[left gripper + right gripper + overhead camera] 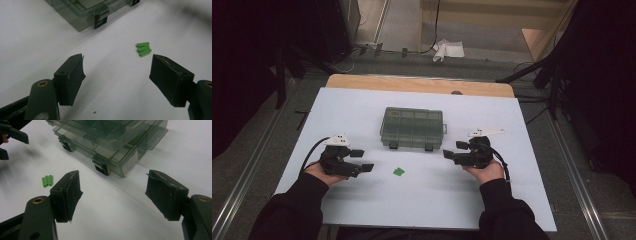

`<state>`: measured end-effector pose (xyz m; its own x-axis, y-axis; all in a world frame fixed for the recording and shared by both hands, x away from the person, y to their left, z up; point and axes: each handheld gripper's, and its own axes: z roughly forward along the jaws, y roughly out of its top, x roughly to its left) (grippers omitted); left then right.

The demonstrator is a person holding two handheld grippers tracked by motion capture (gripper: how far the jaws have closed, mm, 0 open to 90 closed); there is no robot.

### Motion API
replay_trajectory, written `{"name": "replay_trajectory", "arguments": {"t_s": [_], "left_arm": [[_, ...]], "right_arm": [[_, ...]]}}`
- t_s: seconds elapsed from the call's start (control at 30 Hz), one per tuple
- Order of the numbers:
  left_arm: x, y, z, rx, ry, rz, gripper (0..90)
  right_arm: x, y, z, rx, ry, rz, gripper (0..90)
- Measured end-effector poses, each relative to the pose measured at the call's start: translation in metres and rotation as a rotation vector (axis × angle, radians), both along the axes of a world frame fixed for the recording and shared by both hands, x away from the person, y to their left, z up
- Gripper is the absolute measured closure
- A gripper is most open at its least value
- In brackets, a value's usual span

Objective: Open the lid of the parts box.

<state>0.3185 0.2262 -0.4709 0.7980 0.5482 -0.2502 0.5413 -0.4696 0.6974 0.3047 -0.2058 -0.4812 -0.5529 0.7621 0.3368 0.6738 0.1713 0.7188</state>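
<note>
The left hand-held gripper is waiting near the bench's front-left corner, jaws wide apart, gripping nothing. The little green ridged piece is lying flat near the front edge — easy to reach. Behind it, mid-bench, the smoky clear plastic box is sitting latched. The right hand-held gripper is open too — probably ready to help.

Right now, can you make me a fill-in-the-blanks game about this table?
1. The small pieces lying between the two grippers are coloured ____.
2. The clear compartment box has its lid ____.
3. The left gripper has its jaws ____.
4. The box has ____ black latches on its near side.

Missing words: green, closed, open, two
</note>
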Motion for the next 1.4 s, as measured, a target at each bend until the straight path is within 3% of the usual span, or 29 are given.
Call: {"name": "replay_trajectory", "arguments": {"t_s": [0.5, 0.7, 0.8, 0.97, 1.0, 1.07, 1.13, 1.2, 1.27, 1.3, 1.33, 1.4], "left_arm": [[0.005, -0.004, 0.0, -0.004, -0.007, 0.007, 26.2], [0.008, -0.005, 0.001, -0.006, -0.002, 0.013, 26.2], [0.009, -0.007, 0.001, 0.007, -0.005, 0.006, 26.2], [0.013, -0.009, 0.0, -0.007, -0.002, 0.016, 26.2], [0.015, -0.009, 0.001, -0.002, 0.004, 0.025, 26.2], [0.017, -0.009, 0.001, -0.012, 0.004, 0.028, 26.2], [0.019, -0.011, 0.002, -0.021, 0.009, 0.021, 26.2], [0.02, -0.012, 0.003, 0.006, 0.009, 0.015, 26.2], [0.021, -0.012, 0.003, 0.005, 0.009, 0.015, 26.2], [0.022, -0.013, 0.002, -0.016, 0.003, 0.019, 26.2], [0.024, -0.013, 0.003, 0.001, 0.02, 0.014, 26.2], [0.024, -0.014, 0.002, -0.008, 0.022, 0.011, 26.2]], "right_arm": [[0.014, 0.009, -0.008, -0.036, 0.015, 0.01, 32.1], [0.015, 0.012, -0.008, -0.047, 0.005, 0.01, 44.7], [0.015, 0.014, -0.007, -0.065, 0.0, -0.001, 58.7], [0.017, 0.017, -0.007, -0.078, 0.011, -0.005, 66.5], [0.018, 0.018, -0.007, -0.083, 0.004, -0.004, 73.9], [0.019, 0.018, -0.007, -0.08, 0.006, 0.003, 77.1], [0.02, 0.021, -0.004, -0.07, 0.009, 0.011, 87.2], [0.021, 0.023, -0.002, -0.069, 0.003, 0.016, 90.0], [0.022, 0.024, -0.001, -0.065, 0.005, 0.02, 90.0], [0.022, 0.024, 0.0, -0.058, 0.011, 0.022, 90.0], [0.024, 0.025, 0.0, -0.056, 0.022, 0.02, 90.0], [0.025, 0.025, -0.001, -0.058, 0.034, 0.023, 90.0]]}}
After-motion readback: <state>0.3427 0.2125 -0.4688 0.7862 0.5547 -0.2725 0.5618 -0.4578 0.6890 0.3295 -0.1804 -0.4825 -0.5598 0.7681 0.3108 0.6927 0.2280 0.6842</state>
